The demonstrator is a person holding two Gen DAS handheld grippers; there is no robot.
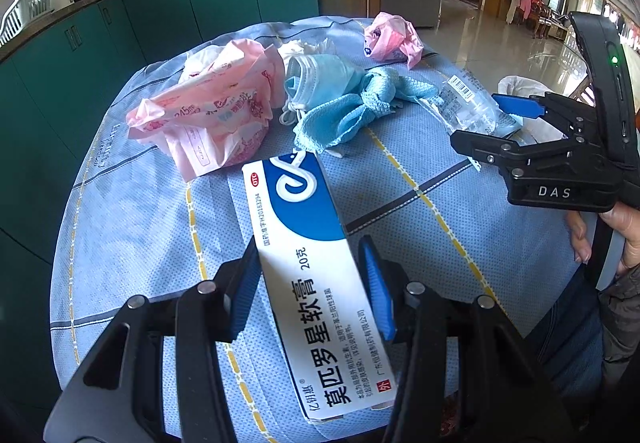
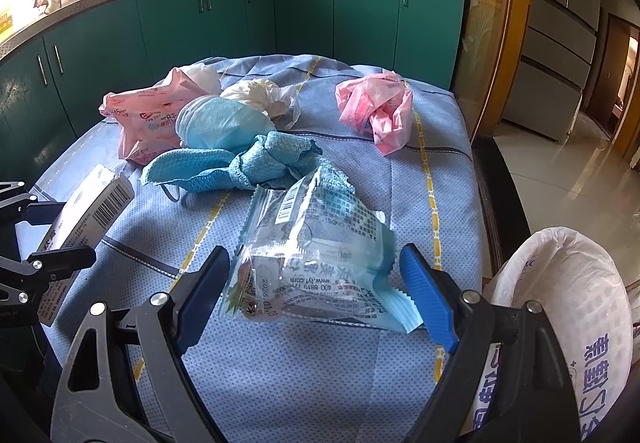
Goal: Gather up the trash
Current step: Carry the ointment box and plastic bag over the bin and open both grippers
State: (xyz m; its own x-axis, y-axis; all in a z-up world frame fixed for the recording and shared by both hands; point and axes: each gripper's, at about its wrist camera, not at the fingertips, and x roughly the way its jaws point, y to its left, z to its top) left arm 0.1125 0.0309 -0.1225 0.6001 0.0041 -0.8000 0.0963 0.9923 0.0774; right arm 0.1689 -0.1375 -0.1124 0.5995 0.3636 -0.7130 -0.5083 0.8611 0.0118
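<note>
My left gripper [image 1: 310,283] is shut on a white and blue ointment box [image 1: 308,263], held a little above the blue tablecloth [image 1: 132,227]; the box also shows at the left of the right wrist view [image 2: 88,215]. My right gripper [image 2: 316,279] is open, its blue pads either side of a clear plastic wrapper [image 2: 316,251] lying on the cloth. The right gripper also shows at the right of the left wrist view [image 1: 480,123]. Other trash lies beyond: a pink pad packet [image 1: 208,111], a blue face mask [image 1: 320,79], a blue knotted cloth [image 2: 256,163], a crumpled pink bag [image 2: 376,107].
A white bin bag [image 2: 560,307] stands open at the table's right edge, next to my right gripper. A crumpled white bag [image 2: 260,95] lies behind the mask. Green kitchen cabinets [image 2: 240,23] run behind the table. A tiled floor [image 1: 500,51] lies to the right.
</note>
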